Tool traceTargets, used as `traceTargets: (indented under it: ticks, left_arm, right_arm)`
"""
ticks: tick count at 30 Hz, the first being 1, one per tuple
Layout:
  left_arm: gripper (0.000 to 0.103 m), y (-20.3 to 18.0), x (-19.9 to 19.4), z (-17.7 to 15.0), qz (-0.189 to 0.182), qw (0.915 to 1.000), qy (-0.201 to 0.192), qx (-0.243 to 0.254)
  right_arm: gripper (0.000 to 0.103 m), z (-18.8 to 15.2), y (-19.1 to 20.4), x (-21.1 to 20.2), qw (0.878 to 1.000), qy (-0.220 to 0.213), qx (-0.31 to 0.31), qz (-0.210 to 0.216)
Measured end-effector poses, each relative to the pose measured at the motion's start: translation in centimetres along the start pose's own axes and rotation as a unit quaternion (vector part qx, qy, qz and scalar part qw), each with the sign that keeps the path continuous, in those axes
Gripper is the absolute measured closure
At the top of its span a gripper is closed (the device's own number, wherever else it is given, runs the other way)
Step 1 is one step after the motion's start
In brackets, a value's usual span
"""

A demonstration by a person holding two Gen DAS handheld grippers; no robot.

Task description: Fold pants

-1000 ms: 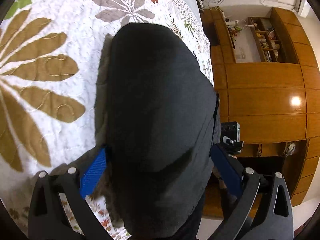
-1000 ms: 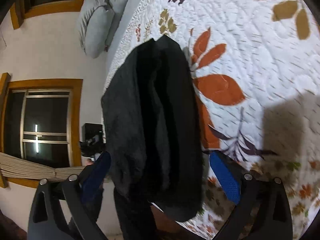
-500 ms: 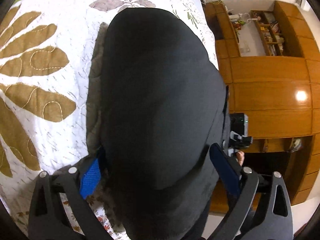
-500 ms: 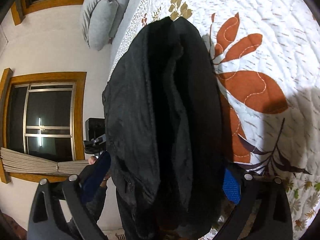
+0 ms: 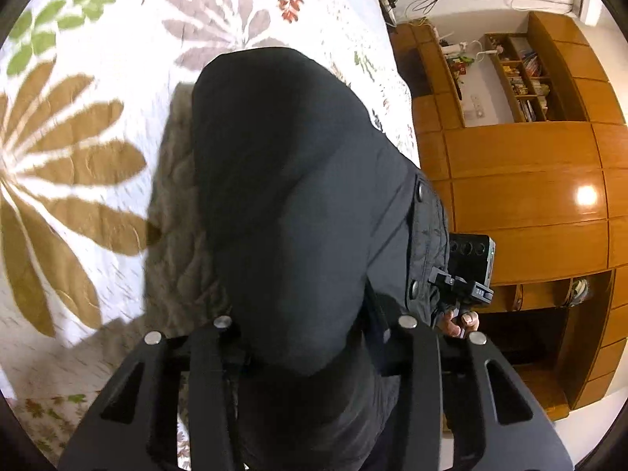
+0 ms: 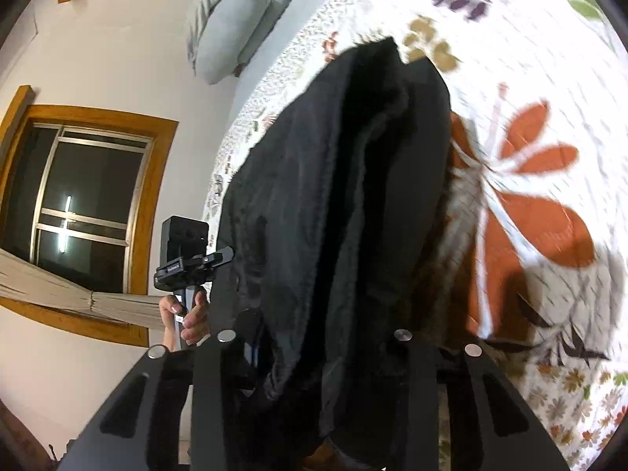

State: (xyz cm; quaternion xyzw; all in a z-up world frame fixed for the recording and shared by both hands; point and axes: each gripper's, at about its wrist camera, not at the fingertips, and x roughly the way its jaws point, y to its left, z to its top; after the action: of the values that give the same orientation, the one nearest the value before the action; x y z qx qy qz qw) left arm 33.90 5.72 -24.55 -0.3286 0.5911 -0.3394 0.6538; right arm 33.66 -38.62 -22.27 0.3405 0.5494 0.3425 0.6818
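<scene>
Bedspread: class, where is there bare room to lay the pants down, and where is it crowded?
Bare quilt lies beside the dark pants, around the tan and green leaves, and in the right wrist view around the orange flower. It is crowded at the bed's edge, where the wooden cabinet stands and both grippers clamp the cloth.

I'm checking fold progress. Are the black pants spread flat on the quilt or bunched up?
Bunched up: the black pants hang in thick folds between both grippers' closed jaws, one end trailing on the quilt.

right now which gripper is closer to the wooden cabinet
Right. Right gripper, just closed on pants, sits on the cabinet side; left gripper, also just closed on them, window side.
</scene>
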Motion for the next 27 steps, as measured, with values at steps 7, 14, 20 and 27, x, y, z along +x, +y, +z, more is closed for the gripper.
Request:
traceTargets:
  ticks: [7,14,20,27]
  left_arm:
    - [0.063,-0.1,-3.8,5.6,0.02,0.9992,-0.034,0.005]
    - [0.063,2.4,-6.3,15.0,0.027,0.9985,-0.046,-0.015]
    - [0.06,6.9,-6.3,20.6,0.051,0.9969,-0.041,-0.042]
    - [0.035,9.4,-5.2,21.8,0.079,0.9955,-0.028,-0.045]
  right_arm:
    - [0.065,7.0,3.5,2.9,1.0,-0.003,-0.026,0.0]
    - [0.065,16.4,5.6,7.9,0.999,-0.001,-0.041,-0.014]
    - [0.065,21.7,4.3,13.1,0.999,0.017,-0.027,-0.026]
    - [0.042,22.6,-0.6,14.2,0.999,0.029,0.007,-0.028]
